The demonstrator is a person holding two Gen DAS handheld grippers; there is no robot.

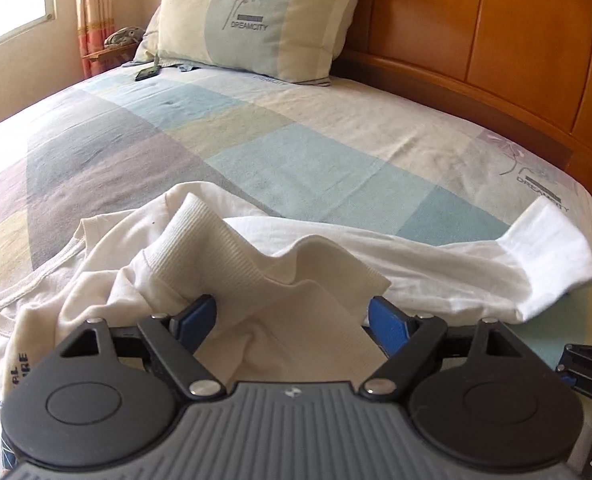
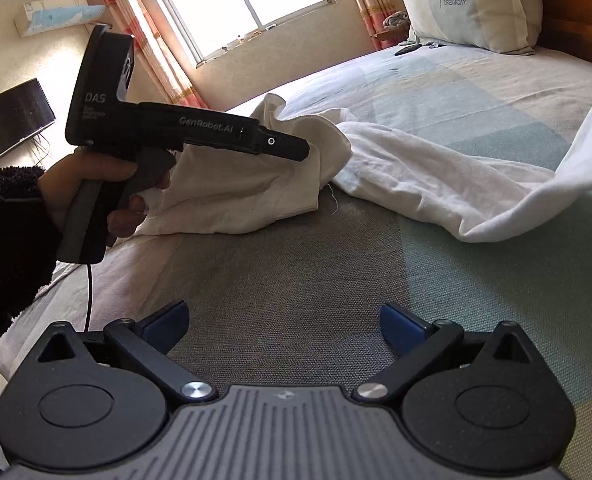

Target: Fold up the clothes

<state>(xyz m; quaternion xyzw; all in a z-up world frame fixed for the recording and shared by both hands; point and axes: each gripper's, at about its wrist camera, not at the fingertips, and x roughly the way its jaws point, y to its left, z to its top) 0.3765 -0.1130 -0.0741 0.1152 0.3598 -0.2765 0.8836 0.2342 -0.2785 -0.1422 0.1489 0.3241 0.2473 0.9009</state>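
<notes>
My left gripper (image 1: 292, 316) jaws are spread over the crumpled white sweatshirt (image 1: 224, 256); my right gripper (image 2: 284, 324) jaws are spread, empty, above the bed (image 2: 296, 264).

shirt (image 1: 224, 264): ribbed white cloth | bedsheet (image 1: 280, 148): matt woven | headboard (image 1: 495, 32): glossy wood

Left gripper (image 1: 294, 316): pads' inner faces partly covered by ribbed cuff (image 1: 232, 256) of white garment (image 1: 375, 256); contact unclear. Blue print (image 1: 18, 368) on garment cut off by gripper body, unreadable. Dark object (image 1: 147, 73) by pillow (image 1: 256, 16) too small to identify. Person's sleeve (image 2: 4, 248) cut by frame edge.
</notes>
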